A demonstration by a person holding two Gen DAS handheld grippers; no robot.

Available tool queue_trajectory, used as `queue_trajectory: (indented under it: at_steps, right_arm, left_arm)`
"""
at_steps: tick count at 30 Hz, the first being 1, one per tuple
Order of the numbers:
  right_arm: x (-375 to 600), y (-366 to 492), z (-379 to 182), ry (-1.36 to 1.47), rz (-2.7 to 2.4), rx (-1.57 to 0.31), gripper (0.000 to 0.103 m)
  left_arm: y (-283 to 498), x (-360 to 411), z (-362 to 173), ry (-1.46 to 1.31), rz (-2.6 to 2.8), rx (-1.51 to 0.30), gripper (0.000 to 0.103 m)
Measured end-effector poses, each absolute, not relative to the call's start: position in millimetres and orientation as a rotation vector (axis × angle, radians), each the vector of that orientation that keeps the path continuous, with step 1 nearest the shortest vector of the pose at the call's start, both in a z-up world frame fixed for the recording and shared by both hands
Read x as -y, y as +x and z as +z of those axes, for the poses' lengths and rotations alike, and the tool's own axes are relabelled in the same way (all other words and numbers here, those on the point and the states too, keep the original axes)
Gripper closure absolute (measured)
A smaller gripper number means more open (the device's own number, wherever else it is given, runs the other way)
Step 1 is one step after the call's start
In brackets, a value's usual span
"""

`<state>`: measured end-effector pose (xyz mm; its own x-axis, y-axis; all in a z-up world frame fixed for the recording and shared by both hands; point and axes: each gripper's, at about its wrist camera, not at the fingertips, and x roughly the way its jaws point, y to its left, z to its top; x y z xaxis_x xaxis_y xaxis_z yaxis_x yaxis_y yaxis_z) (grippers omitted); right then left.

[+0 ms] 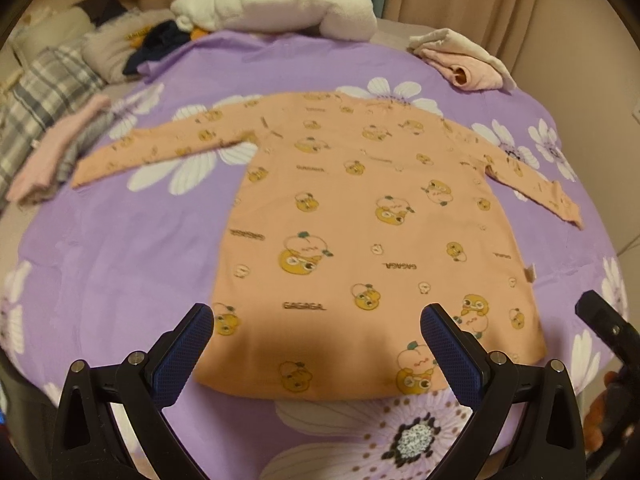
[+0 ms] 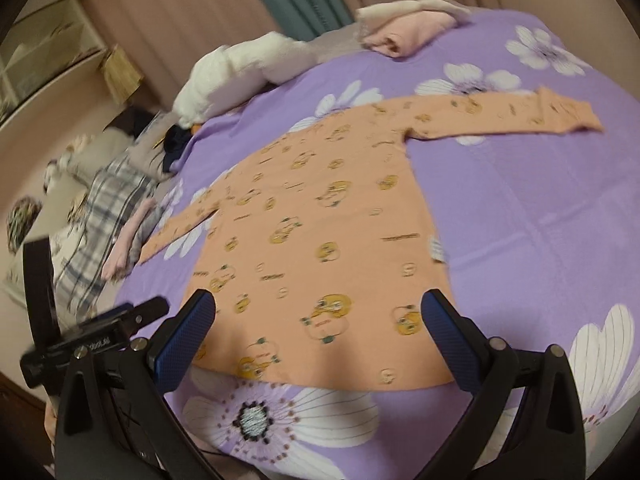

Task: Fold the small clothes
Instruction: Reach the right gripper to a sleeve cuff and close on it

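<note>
Peach long-sleeved cartoon-print cotton shirt lies flat mid-frame on purple floral bedsheet. Left gripper & right gripper hover over hem, jaws apart, empty. Pinch sleeve cuffs first, fold inward evenly.

Right wrist view smeared: can't read print on orange shirt. My left gripper hides part of shirt hem; its arms cut off by bottom edge. Dark clothes beside white bundle too blurred to identify.
</note>
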<state>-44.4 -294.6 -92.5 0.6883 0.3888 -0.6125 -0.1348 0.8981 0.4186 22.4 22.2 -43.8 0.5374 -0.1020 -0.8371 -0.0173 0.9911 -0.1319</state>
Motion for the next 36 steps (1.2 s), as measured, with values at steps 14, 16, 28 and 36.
queue_trajectory:
  at_steps: [14, 16, 28, 36]
  right_arm:
    - [422, 5, -132, 0.606, 0.039, -0.709, 0.002]
    - [443, 18, -136, 0.659, 0.012, -0.693, 0.002]
    - [526, 88, -138, 0.842, -0.092, -0.646, 0.021]
    - [574, 127, -145, 1.053, -0.124, -0.563, 0.048]
  left_arm:
    - [61, -7, -61, -0.24, -0.19, -0.961, 0.001]
    - [72, -5, -63, -0.251, -0.192, -0.978, 0.001]
    - [128, 15, -58, -0.268, -0.19, -0.99, 0.001]
    - [150, 33, -58, -0.256, -0.189, -0.992, 0.001]
